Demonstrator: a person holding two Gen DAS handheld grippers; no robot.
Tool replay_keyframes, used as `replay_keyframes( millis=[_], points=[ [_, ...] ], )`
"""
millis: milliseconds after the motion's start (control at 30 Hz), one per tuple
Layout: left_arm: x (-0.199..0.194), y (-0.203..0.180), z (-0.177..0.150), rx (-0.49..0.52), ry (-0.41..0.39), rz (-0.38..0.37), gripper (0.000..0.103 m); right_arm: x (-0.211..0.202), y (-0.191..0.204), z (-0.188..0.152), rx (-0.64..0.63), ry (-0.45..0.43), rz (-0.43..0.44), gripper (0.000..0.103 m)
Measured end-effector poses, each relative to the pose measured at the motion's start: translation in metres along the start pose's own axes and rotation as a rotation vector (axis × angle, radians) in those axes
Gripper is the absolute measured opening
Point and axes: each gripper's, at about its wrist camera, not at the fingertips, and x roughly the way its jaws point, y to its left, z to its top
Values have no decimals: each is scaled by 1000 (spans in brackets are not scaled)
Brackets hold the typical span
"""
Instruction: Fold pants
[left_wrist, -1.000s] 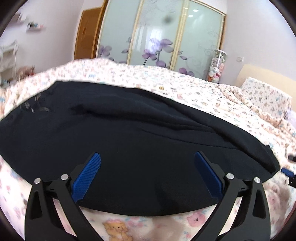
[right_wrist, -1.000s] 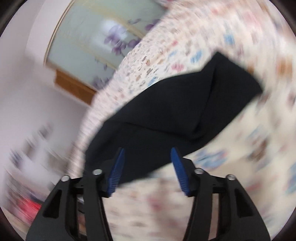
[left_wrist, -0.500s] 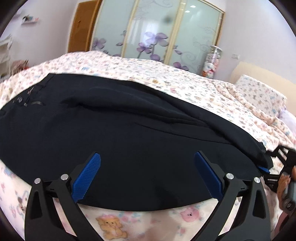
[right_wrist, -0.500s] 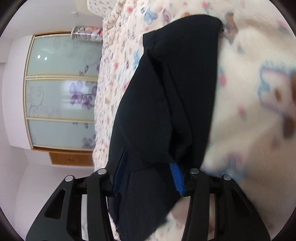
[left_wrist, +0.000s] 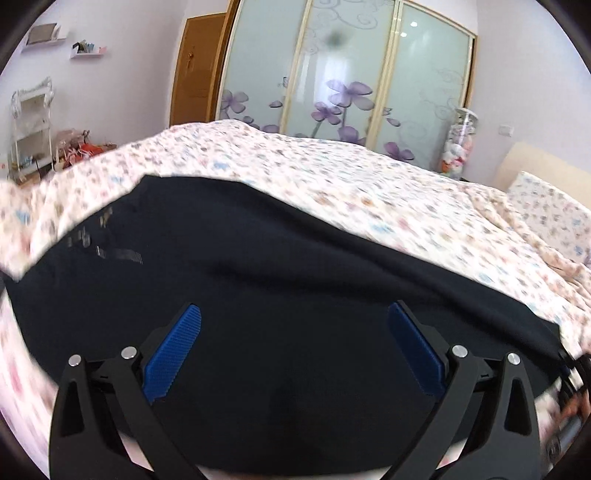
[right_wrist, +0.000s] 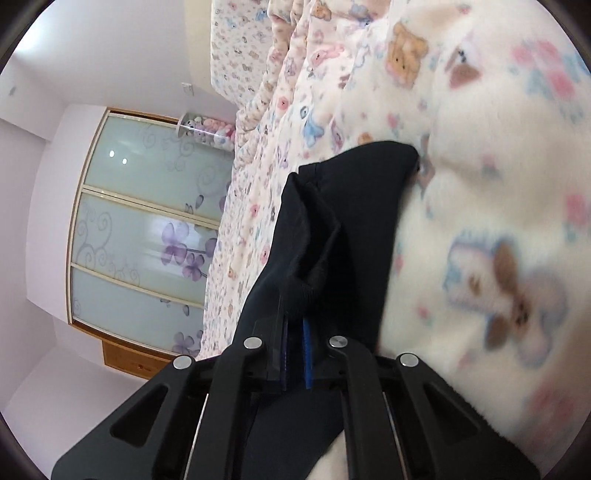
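A white shelf unit (left_wrist: 31, 125) stands by the left wall, then a wooden door (left_wrist: 195, 74) and a frosted wardrobe (left_wrist: 343, 74) with purple flowers. A jar (left_wrist: 458, 144) of soft toys stands right of it. The bed (left_wrist: 369, 192) carries a cartoon-print blanket. The pants (left_wrist: 258, 280), black, lie spread across it. The left tongs (left_wrist: 293, 347) hang wide over the pants. The right tongs (right_wrist: 295, 354) are closed narrow, pinching a fold of pants at the right end.
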Motion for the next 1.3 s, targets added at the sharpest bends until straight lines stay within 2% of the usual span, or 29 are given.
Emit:
replay_keyframes(
  millis=[33,100,200,333,433,467,500,567,733,767,800,833,867,900,1100,1300],
  points=[
    [12,8,17,-23,15,11,101,2,1,2,-7,4,4,6],
    [36,23,44,-91,54,-17,101,-1,-1,5,-6,13,16,6],
    [88,50,83,-245,135,-54,101,-8,-4,4,-6,23,19,6],
    [148,78,108,-438,170,-49,101,-7,-3,3,-34,36,8,6],
    [184,87,112,-527,205,-52,101,-4,0,3,-56,45,2,6],
    [194,87,115,-530,222,-43,97,-3,1,3,-60,49,2,6],
    [207,85,116,-521,241,-28,88,-2,1,3,-63,53,4,6],
    [224,82,118,-519,269,8,78,-1,2,2,-69,61,7,6],
    [258,84,125,-568,305,81,68,0,3,4,-82,75,22,6],
    [261,86,124,-581,301,85,61,1,4,5,-85,75,23,6],
    [265,89,122,-595,302,92,48,1,5,4,-90,75,23,6],
    [268,93,120,-603,310,80,38,1,6,4,-99,74,24,6],
    [272,95,119,-608,318,42,13,1,8,4,-108,73,24,6],
    [274,98,117,-609,322,-4,4,1,9,4,-114,72,25,6],
    [226,99,117,-583,225,-9,3,-7,24,5,-212,18,28,6],
    [132,98,112,-495,89,-14,3,-16,34,7,-279,-40,36,6]
  ],
)
